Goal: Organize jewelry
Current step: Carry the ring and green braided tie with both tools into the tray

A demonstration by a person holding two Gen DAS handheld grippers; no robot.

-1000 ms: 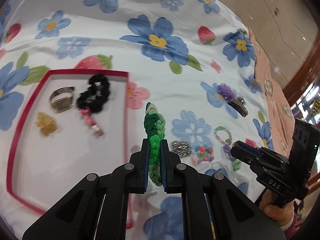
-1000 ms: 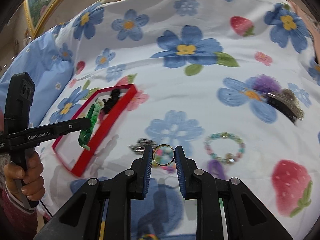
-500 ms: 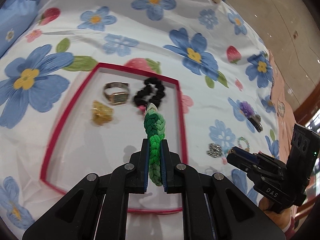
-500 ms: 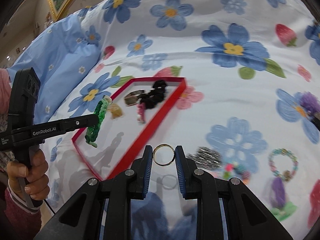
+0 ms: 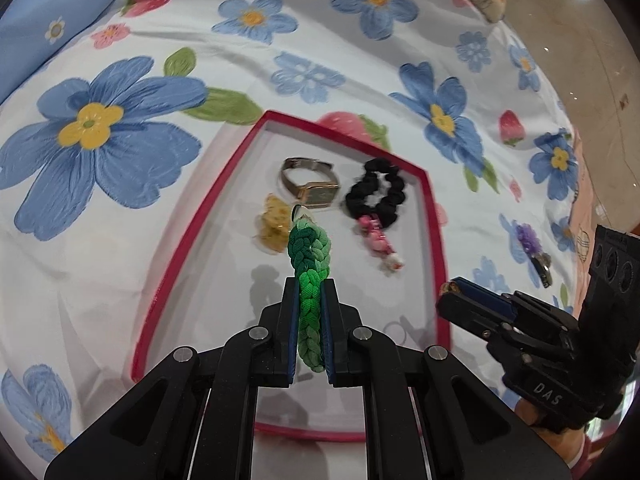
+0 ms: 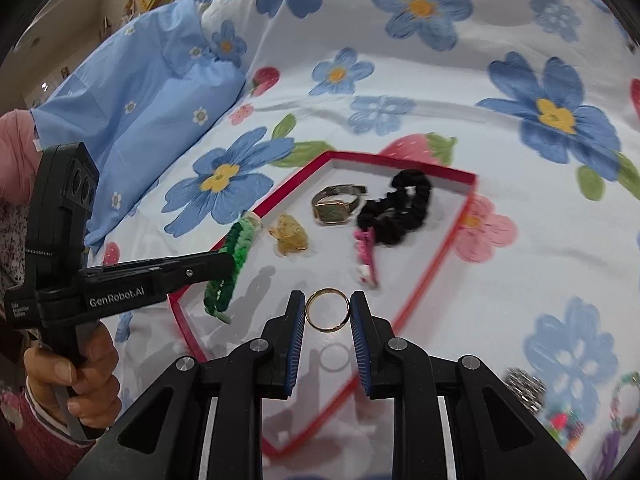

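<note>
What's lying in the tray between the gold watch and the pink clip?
In the right wrist view, the black scrunchie sits between the gold watch and the pink clip, inside the red tray.

Bright, even indoor light falls on my scene. Soft shadows of my tongs and of the gold ring (image 6: 327,310) lie on the white floor of the red-rimmed tray (image 6: 424,280). Fisheye bending curves the floral bedsheet (image 5: 120,260); corners go black. The pink charm (image 5: 380,244) is motion-blurred.
</note>
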